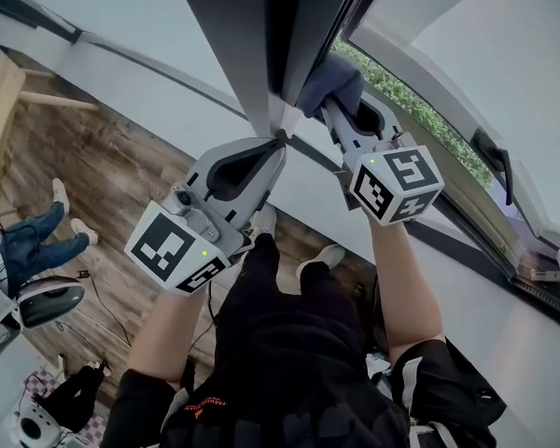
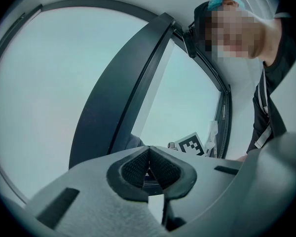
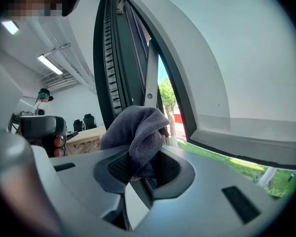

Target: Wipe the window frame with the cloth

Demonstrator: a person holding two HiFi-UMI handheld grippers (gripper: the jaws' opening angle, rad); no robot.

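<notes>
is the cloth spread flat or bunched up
Bunched up: the cloth is a folded wad clamped between the jaws of the right gripper, held up at the window frame.

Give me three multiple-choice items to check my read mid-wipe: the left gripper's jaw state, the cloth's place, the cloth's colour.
1. The left gripper has its jaws:
A. together, empty
B. wide apart
C. shut on a bottle
2. Where is the cloth?
A. in the left gripper
B. in the right gripper, up at the dark window frame
C. in neither gripper
3. The cloth's colour?
A. white
B. red
C. grey-blue
Answers: A, the left gripper view shows its jaws meeting with nothing between; B, the right gripper view shows it pinched; C, both views show grey-blue.
</notes>
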